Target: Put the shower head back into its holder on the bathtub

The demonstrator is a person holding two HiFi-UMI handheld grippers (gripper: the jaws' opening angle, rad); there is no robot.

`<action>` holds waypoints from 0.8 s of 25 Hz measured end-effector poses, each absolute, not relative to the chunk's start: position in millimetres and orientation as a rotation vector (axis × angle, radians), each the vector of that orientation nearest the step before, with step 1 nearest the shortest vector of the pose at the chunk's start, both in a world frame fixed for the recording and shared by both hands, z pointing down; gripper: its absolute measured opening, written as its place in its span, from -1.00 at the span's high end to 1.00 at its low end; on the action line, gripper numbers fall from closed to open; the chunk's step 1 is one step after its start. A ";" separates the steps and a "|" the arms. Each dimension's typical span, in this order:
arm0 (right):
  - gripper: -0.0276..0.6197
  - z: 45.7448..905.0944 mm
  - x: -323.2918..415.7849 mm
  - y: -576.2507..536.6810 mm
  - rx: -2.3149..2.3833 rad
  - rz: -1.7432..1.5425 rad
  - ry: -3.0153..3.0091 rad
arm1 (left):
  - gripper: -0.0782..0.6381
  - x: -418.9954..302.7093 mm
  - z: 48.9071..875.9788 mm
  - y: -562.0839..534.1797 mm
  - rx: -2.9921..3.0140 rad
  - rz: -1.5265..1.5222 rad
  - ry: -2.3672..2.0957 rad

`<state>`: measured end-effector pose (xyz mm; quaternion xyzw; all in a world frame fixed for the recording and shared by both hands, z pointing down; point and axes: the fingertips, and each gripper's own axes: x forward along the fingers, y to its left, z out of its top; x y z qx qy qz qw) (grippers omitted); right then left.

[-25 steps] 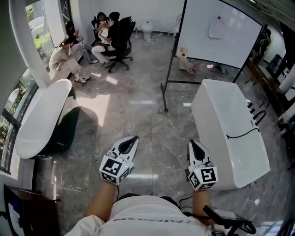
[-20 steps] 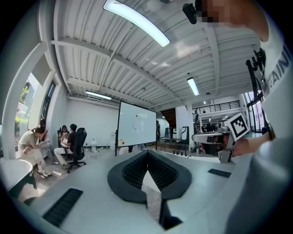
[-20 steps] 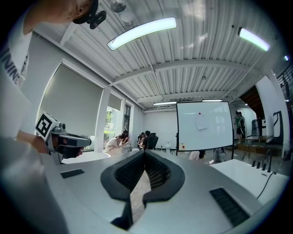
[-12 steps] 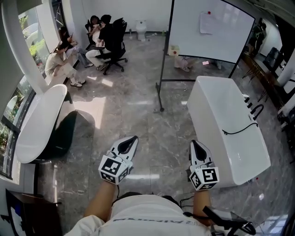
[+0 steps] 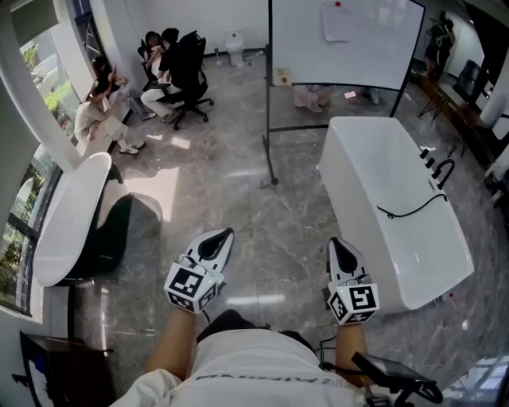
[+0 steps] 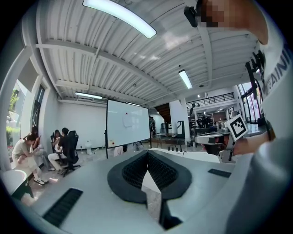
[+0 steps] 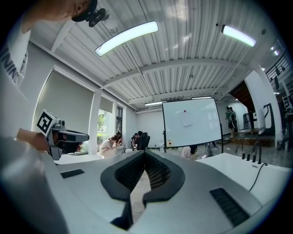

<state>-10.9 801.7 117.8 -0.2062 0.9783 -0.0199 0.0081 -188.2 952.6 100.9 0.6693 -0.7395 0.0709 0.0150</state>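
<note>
Only the letters "AINI" can be read, on the person's white shirt (image 6: 276, 68).

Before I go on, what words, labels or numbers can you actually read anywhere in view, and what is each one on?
"AINI": part of a longer word on the person's white shirt; the rest is cut off.
The sheet on the whiteboard: too small to read.
On the left gripper and right gripper: only square marker patterns, no letters or numbers.

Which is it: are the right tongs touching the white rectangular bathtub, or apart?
Apart. The head view shows grey marble floor between the right tongs and the white rectangular bathtub.
</note>
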 end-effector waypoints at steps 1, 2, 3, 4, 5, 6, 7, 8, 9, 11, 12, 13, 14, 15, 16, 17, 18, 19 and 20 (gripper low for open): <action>0.88 119.4 -5.8 798.0 -0.659 -0.065 3.054 | 0.73 -184.5 103.3 947.0 2.089 0.221 -2.283; 0.88 120.9 -0.3 793.5 -0.676 -0.068 3.050 | 0.73 -180.9 105.3 939.7 2.098 0.220 -2.265; 0.88 122.6 5.5 787.9 -0.697 -0.072 3.048 | 0.73 -176.5 106.4 930.5 2.111 0.219 -2.245; 0.88 124.8 11.8 781.4 -0.721 -0.077 3.047 | 0.73 -171.0 106.8 920.0 2.132 0.218 -2.223; 0.88 127.5 18.4 774.7 -0.746 -0.083 3.048 | 0.73 -164.5 107.3 909.3 2.160 0.220 -2.198; 0.88 130.3 24.6 768.3 -0.772 -0.089 3.047 | 0.73 -158.2 108.5 899.1 2.189 0.225 -2.173; 0.88 132.8 29.9 762.3 -0.798 -0.091 3.045 | 0.73 -153.4 110.4 889.7 2.217 0.231 -2.149; 0.88 134.5 34.1 756.2 -0.825 -0.089 3.042 | 0.73 -150.4 112.7 880.5 2.240 0.232 -2.126; 0.88 135.6 37.8 750.0 -0.853 -0.084 3.039 | 0.73 -148.5 115.1 871.1 2.259 0.229 -2.105; 0.88 136.7 45.0 736.6 -0.910 -0.070 3.034 | 0.73 -145.1 120.3 851.1 2.293 0.211 -2.060; 0.88 136.7 48.2 730.0 -0.938 -0.062 3.031 | 0.73 -143.6 122.6 840.5 2.312 0.202 -2.036; 0.88 136.2 50.1 723.7 -0.965 -0.052 3.028 | 0.73 -143.0 124.4 829.8 2.333 0.192 -2.011; 0.88 135.5 50.3 717.6 -0.991 -0.040 3.027 | 0.73 -144.1 125.6 819.1 2.353 0.181 -1.987; 0.88 134.5 48.5 711.4 -1.015 -0.030 3.026 | 0.73 -147.0 126.4 808.5 2.371 0.171 -1.965; 0.88 133.4 45.2 704.8 -1.038 -0.022 3.025 | 0.73 -151.3 126.7 798.0 2.386 0.162 -1.946; 0.88 132.2 41.0 697.9 -1.061 -0.018 3.023 | 0.73 -156.5 126.6 787.6 2.400 0.155 -1.928; 0.88 131.2 36.3 690.8 -1.083 -0.015 3.021 | 0.73 -162.0 126.4 777.4 2.414 0.149 -1.911; 0.88 130.5 30.8 683.6 -1.105 -0.012 3.019 | 0.73 -167.7 126.4 767.3 2.428 0.142 -1.893; 0.88 129.7 24.4 676.3 -1.126 -0.007 3.017 | 0.73 -174.3 126.9 757.1 2.442 0.137 -1.875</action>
